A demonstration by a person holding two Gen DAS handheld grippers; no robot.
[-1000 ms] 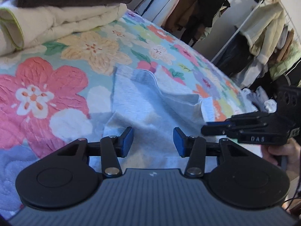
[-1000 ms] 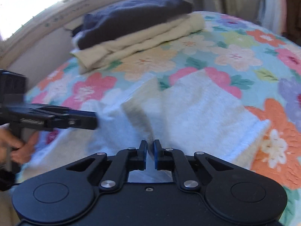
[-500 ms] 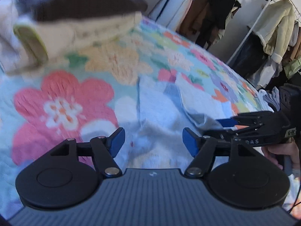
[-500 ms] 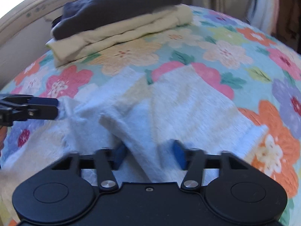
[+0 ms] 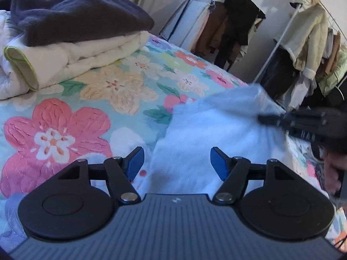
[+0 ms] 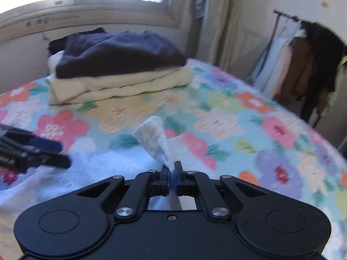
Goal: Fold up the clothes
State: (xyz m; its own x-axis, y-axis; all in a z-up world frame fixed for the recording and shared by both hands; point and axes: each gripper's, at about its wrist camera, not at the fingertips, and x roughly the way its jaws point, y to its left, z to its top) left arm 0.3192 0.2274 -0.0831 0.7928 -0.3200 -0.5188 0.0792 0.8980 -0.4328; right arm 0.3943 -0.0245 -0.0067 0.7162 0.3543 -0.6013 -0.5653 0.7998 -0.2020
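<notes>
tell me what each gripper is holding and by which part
The right gripper is shut on the pale garment, pinching a bunched fold of its edge that sticks up past the pads. The left gripper is open and holds nothing.

On the bed (image 6: 271,130) the garment (image 5: 212,134) lies nearest, one edge pinched up between the jaws of the right gripper (image 6: 172,173), the left gripper (image 5: 176,162) beside it to the left, the folded stack (image 6: 121,71) behind, and the clothes rack (image 5: 227,23) beyond the bed's far right.
</notes>
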